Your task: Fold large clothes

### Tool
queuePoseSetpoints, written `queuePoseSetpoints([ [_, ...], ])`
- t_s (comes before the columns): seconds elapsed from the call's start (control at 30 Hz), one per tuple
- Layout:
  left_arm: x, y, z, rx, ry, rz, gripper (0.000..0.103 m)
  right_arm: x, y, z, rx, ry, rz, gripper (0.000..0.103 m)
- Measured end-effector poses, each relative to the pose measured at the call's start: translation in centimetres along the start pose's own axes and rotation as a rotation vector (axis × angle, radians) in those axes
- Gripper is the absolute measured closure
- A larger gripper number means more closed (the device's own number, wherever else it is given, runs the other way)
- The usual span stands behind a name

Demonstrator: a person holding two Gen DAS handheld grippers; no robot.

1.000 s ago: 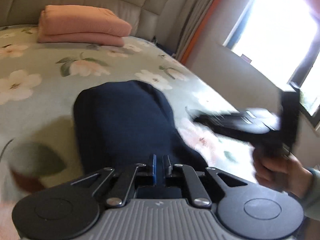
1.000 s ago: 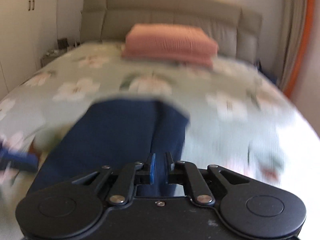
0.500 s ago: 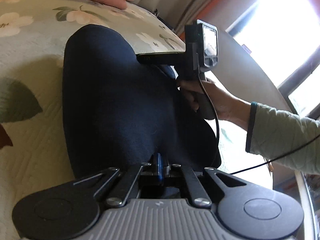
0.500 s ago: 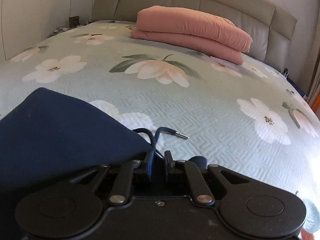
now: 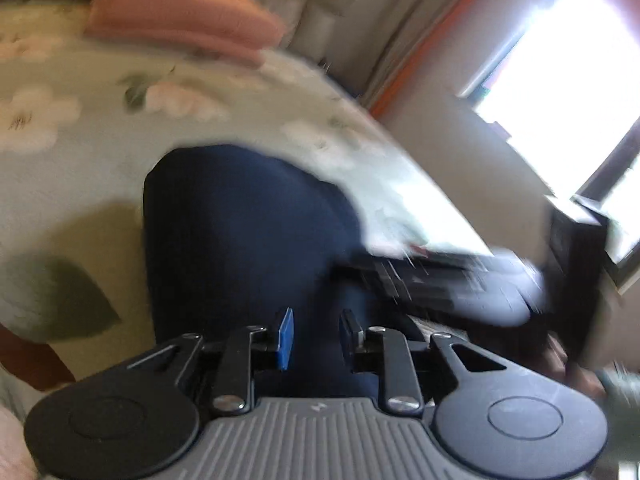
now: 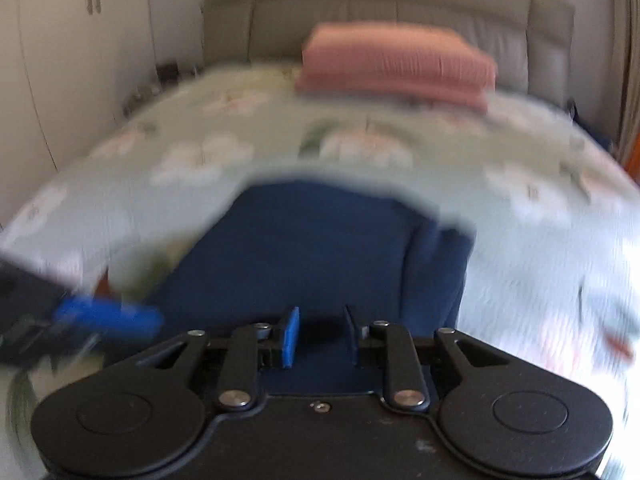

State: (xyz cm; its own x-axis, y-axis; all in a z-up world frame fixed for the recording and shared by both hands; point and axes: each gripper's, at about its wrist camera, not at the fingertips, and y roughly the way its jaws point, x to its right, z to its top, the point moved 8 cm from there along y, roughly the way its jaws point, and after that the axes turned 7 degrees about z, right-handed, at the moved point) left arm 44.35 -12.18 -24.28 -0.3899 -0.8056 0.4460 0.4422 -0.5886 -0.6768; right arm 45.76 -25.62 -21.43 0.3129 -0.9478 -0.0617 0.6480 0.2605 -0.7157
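A folded navy garment (image 5: 240,232) lies on the floral bedspread (image 5: 60,120); it also shows in the right wrist view (image 6: 312,248). My left gripper (image 5: 316,336) is open above the garment's near edge, nothing between its fingers. My right gripper (image 6: 320,336) is open too, over the garment's near edge. The right gripper appears blurred at the right of the left wrist view (image 5: 460,288), and the left gripper's blue pad shows at the left of the right wrist view (image 6: 108,320). Both views are motion-blurred.
Folded pink bedding (image 6: 396,64) lies at the head of the bed by the padded headboard (image 6: 360,4). A bright window (image 5: 568,60) and curtains are to the right. White wardrobes (image 6: 60,60) stand to the left.
Both grippers were shut on the garment and have opened. Both have pulled back and up from the garment, which now lies folded on the bed.
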Motion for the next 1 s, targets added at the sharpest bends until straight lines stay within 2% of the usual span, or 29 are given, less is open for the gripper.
queuePoseSetpoints([
  [0.03, -0.2, 1.0, -0.9, -0.044, -0.001, -0.012, 0.086, 0.1, 0.5, -2.0, -0.049, 0.027, -0.017, 0.078],
  [0.07, -0.5, 1.4, -1.9, -0.062, 0.006, -0.005, 0.093, 0.5, 0.8, -3.7, -0.088, 0.052, -0.02, 0.085],
  [0.1, -0.7, 1.2, -2.7, -0.062, 0.013, -0.003, 0.095, 0.8, 0.6, -5.2, -0.112, 0.064, -0.028, 0.095],
  [0.17, -1.2, 0.1, -3.8, -0.073, -0.014, -0.019, 0.097, 1.1, -0.8, -7.8, -0.139, 0.07, -0.038, 0.099],
  [0.23, -1.8, -0.7, -4.6, -0.081, -0.051, -0.019, 0.099, 1.3, -2.4, -10.2, -0.163, 0.098, -0.033, 0.099],
  [0.33, -1.9, -1.2, -5.6, -0.084, -0.055, -0.005, 0.099, 0.9, -3.8, -11.7, -0.163, 0.097, -0.046, 0.099],
  [0.43, -2.0, -0.8, -4.3, -0.094, -0.045, 0.006, 0.099, 0.7, -5.1, -13.1, -0.181, 0.144, -0.037, 0.099],
  [0.53, -1.8, -0.7, -3.9, -0.107, -0.02, 0.011, 0.097, 1.0, -5.8, -15.0, -0.295, 0.217, -0.023, 0.097],
  [0.6, -0.9, -2.0, -3.9, -0.092, 0.017, 0.007, 0.087, 0.4, -7.3, -13.9, -0.233, 0.202, -0.03, 0.095],
  [0.67, -0.2, -2.5, -3.6, -0.072, 0.052, 0.031, 0.078, -0.5, -9.1, -11.3, -0.105, 0.16, -0.026, 0.094],
  [0.7, -0.1, -2.5, -4.1, -0.082, 0.065, 0.051, 0.078, -1.0, -9.6, -9.9, -0.045, 0.153, -0.025, 0.094],
  [0.77, -0.6, -1.5, -5.1, -0.119, 0.075, 0.098, 0.081, -2.0, -8.9, -8.4, -0.006, 0.161, 0.012, 0.093],
  [0.83, -0.9, -1.5, -5.4, -0.121, 0.055, 0.099, 0.081, -3.1, -6.7, -8.3, -0.032, 0.154, 0.054, 0.093],
  [0.87, -1.2, -1.6, -5.3, -0.126, 0.039, 0.096, 0.082, -3.2, -5.6, -9.1, -0.066, 0.149, 0.042, 0.093],
  [0.93, -1.4, -1.8, -5.4, -0.142, 0.043, 0.101, 0.082, -2.5, -3.2, -11.5, -0.199, 0.179, 0.0, 0.094],
  [1.0, -1.5, -2.2, -5.6, -0.146, 0.068, 0.105, 0.081, -1.8, -4.1, -12.4, -0.2, 0.254, 0.046, 0.094],
])
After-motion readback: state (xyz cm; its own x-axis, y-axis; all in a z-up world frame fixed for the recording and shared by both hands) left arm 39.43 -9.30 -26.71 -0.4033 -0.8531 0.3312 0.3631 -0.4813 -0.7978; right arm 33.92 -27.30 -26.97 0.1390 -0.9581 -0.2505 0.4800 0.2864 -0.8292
